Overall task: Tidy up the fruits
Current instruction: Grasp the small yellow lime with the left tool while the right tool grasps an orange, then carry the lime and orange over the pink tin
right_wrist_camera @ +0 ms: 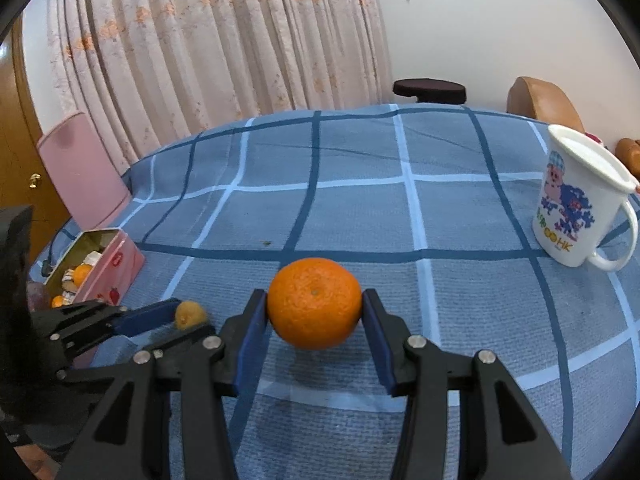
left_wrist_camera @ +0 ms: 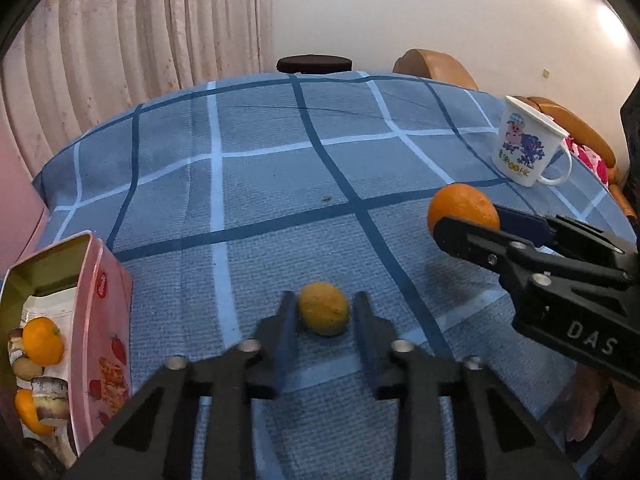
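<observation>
Between my right gripper's [right_wrist_camera: 315, 316] pads sits the orange [right_wrist_camera: 314, 303], pinched on both sides and lifted off the cloth [right_wrist_camera: 360, 208]. My left gripper [left_wrist_camera: 324, 312] is spread around a small yellow fruit [left_wrist_camera: 324, 314], not quite touching. I should close gently, centred, then carry both to the pink tin [left_wrist_camera: 100, 304] at far left.

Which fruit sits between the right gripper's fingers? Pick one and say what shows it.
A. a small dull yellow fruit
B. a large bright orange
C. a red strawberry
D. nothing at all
B: in the right wrist view the large bright orange sits between the right gripper fingers, both pads against its sides, while the small dull yellow fruit lies between the fingers of the left gripper.
</observation>
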